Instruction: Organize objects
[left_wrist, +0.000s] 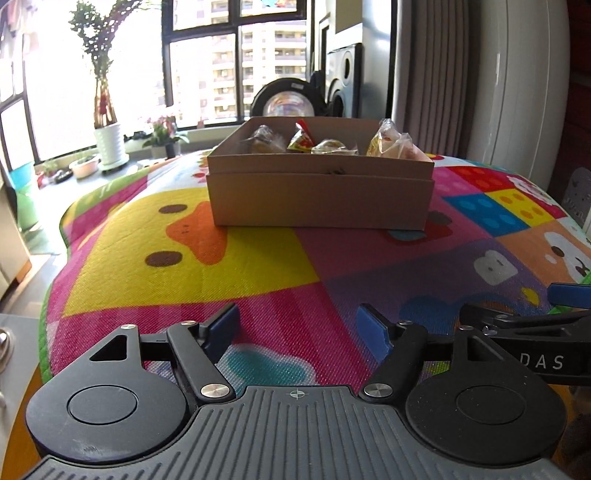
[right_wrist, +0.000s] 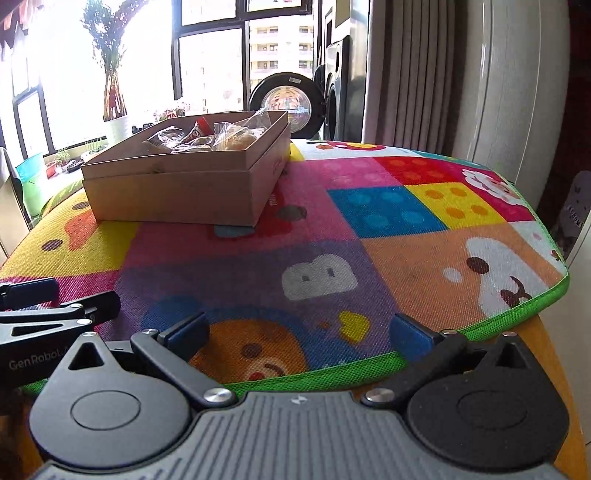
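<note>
A brown cardboard box (left_wrist: 317, 195) (right_wrist: 173, 192) sits on the far part of a colourful cartoon mat (left_wrist: 258, 266) (right_wrist: 369, 266). Several wrapped snacks (left_wrist: 321, 142) (right_wrist: 207, 138) in clear and red packets lie inside it. My left gripper (left_wrist: 299, 328) hovers low over the mat's near side, open, with nothing between its blue pads. My right gripper (right_wrist: 299, 330) is also open and empty, near the mat's green front edge. Each gripper shows at the side of the other's view: the right gripper (left_wrist: 535, 325) and the left gripper (right_wrist: 48, 306).
The mat covers a wooden table (right_wrist: 554, 354). Behind it are a window (left_wrist: 221, 62), potted plants (left_wrist: 107, 110) on the sill, a washing machine door (right_wrist: 284, 99) and grey curtains (left_wrist: 432, 74). The mat between the grippers and the box carries nothing.
</note>
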